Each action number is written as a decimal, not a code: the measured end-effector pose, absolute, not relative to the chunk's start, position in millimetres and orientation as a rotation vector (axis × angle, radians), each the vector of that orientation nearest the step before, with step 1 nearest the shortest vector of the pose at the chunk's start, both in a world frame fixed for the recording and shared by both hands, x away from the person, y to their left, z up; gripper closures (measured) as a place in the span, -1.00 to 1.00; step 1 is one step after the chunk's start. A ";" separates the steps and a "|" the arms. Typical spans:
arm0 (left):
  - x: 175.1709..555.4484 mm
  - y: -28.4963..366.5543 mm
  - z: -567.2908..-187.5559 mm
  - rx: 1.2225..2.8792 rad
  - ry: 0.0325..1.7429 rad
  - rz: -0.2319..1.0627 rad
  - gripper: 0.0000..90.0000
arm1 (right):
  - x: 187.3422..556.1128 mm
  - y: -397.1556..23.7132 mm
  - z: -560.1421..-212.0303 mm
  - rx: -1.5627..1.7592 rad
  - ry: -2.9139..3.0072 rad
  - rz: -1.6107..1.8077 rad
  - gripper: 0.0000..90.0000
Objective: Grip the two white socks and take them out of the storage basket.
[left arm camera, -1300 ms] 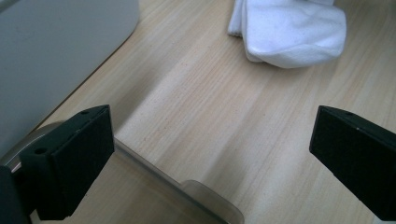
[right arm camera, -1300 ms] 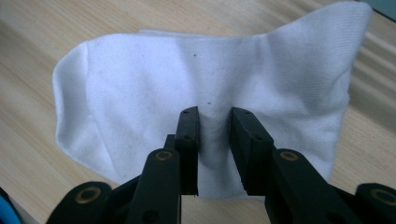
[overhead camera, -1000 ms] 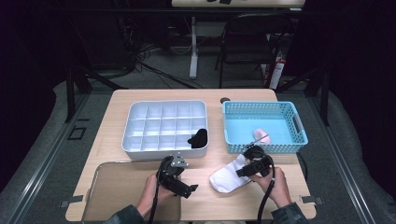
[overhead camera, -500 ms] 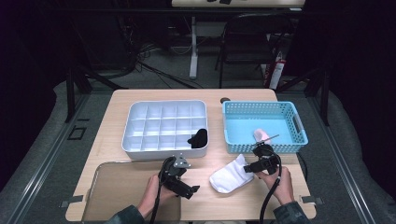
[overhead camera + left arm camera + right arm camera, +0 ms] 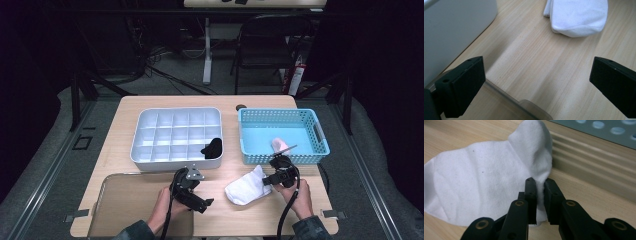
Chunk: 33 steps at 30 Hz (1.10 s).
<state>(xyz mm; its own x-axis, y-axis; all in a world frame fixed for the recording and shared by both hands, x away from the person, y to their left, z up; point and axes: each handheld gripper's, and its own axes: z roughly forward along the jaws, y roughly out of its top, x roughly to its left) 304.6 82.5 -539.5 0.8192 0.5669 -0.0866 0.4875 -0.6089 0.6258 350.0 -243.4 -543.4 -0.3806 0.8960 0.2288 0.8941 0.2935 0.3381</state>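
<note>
My right gripper (image 5: 539,185) lies low and nearly level over the table (image 5: 150,107), its jaws just closed on an edge of the one white sock (image 5: 246,186), which lies at 6 o'clock of the blue basket (image 5: 317,131). My left gripper (image 5: 200,202) rests wide open at 9 o'clock of the sock, holding nothing. One grey tray (image 5: 145,132) holds one black sock (image 5: 212,147); one pink item (image 5: 278,144) sits in the basket.

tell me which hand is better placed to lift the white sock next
Right. The right gripper has just closed its jaws on a fold at the edge of the white sock. The left gripper stands wide open over bare table, apart from the sock.
</note>
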 end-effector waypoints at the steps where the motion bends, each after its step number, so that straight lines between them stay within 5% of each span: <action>1: 305.1 82.8 -539.6 2.338 0.772 0.159 -0.99 | 349.2 -243.5 -543.0 1.747 2.512 0.658 0.83; 33: 308.1 78.7 -540.0 2.338 0.768 0.143 -1.00 | 318.5 -252.4 -479.1 1.605 2.400 0.798 0.85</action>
